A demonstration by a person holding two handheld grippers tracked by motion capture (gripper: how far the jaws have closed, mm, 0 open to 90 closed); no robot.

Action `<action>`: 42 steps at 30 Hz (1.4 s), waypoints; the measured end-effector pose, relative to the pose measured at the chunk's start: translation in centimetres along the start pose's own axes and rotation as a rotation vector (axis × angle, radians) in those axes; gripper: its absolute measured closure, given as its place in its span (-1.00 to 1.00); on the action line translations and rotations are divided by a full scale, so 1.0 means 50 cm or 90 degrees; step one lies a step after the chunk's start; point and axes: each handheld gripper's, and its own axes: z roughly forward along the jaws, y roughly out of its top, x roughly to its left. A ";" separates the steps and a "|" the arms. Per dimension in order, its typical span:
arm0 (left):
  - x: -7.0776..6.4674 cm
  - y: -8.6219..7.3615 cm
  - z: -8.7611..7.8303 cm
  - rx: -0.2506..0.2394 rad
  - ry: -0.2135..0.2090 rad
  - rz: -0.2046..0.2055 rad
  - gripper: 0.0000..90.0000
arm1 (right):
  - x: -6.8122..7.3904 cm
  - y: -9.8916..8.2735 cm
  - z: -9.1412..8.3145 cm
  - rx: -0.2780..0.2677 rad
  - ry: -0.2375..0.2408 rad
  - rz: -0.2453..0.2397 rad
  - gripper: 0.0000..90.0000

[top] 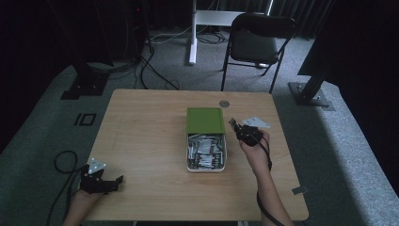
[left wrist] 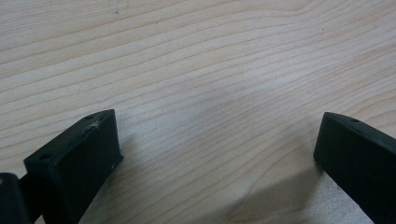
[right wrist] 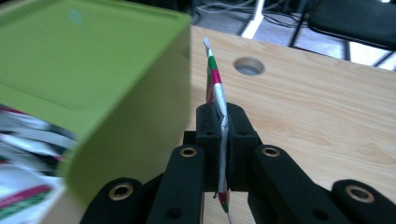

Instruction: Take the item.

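Setting: a wooden table (top: 141, 141) seen from above, with a chair (top: 256, 40) on the floor beyond its far edge.
Box: a white box (top: 206, 165) sits near the table's middle, its green lid (top: 205, 120) slid toward the far end; the near half is open and packed with small packets (top: 205, 151).
Packet: one thin red, green and white packet (right wrist: 214, 79) is pinched on edge, just right of the box's green lid.
Handling: the packet looks light, flat and floppy, probably easy to crease; a grip across its middle seems surest.
Right gripper (top: 236, 127): jaws clamped on the packet, which sticks out past the tips and below them.
Left gripper (top: 115, 181): at the near left corner, well apart from the box, jaws spread wide over bare wood, holding nothing.
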 end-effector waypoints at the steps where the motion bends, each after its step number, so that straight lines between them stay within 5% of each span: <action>1: 0.000 0.000 0.000 0.000 0.000 0.000 -0.97 | 0.001 -0.003 0.005 0.005 -0.003 0.000 0.92; 23: 0.000 0.000 0.000 0.000 0.000 0.000 -0.97 | -0.010 -0.048 0.086 0.052 0.024 0.094 0.92; 32: 0.000 0.000 0.000 0.000 0.000 0.000 -0.97 | -0.018 -0.064 0.088 0.065 0.006 0.090 0.91; 36: 0.000 0.000 0.000 0.000 0.000 0.000 -0.97 | -0.032 -0.066 0.091 0.076 0.004 0.086 0.67; 42: 0.000 0.000 0.000 0.000 0.000 0.000 -0.97 | -0.053 -0.084 0.097 0.081 -0.011 0.114 0.62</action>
